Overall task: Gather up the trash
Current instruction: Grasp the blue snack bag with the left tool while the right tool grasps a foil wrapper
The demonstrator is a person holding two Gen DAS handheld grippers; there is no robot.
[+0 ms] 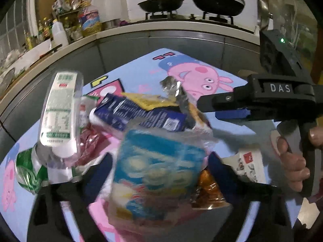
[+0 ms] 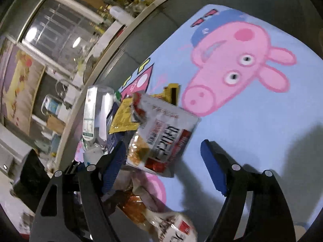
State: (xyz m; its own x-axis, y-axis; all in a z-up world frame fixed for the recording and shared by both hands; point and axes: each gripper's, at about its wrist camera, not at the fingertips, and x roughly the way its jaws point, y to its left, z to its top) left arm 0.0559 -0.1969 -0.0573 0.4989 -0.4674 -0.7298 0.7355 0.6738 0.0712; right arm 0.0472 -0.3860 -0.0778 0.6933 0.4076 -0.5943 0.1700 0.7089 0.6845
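Note:
A heap of trash lies on a light blue Peppa Pig cloth [image 1: 141, 64]. My left gripper [image 1: 159, 167] is shut on a blue and white plastic wrapper [image 1: 159, 173], held above the heap. Behind it lie a dark blue carton [image 1: 141, 115], a yellow sachet [image 1: 149, 100], a clear bottle with a green label [image 1: 60, 113] and a green wrapper [image 1: 28, 169]. My right gripper [image 2: 163, 157] is open, its blue pads [image 2: 212, 165] apart, just before a red and white snack bag [image 2: 165, 139]. It shows from the side in the left wrist view [image 1: 203, 104].
An orange snack bag [image 2: 137, 207] lies under the right gripper. A grey kitchen counter [image 1: 121, 30] runs behind the cloth, with two black pans [image 1: 161, 4] on a stove and bottles [image 1: 58, 32] at the left. Bare cloth [image 2: 262, 121] lies to the right of the heap.

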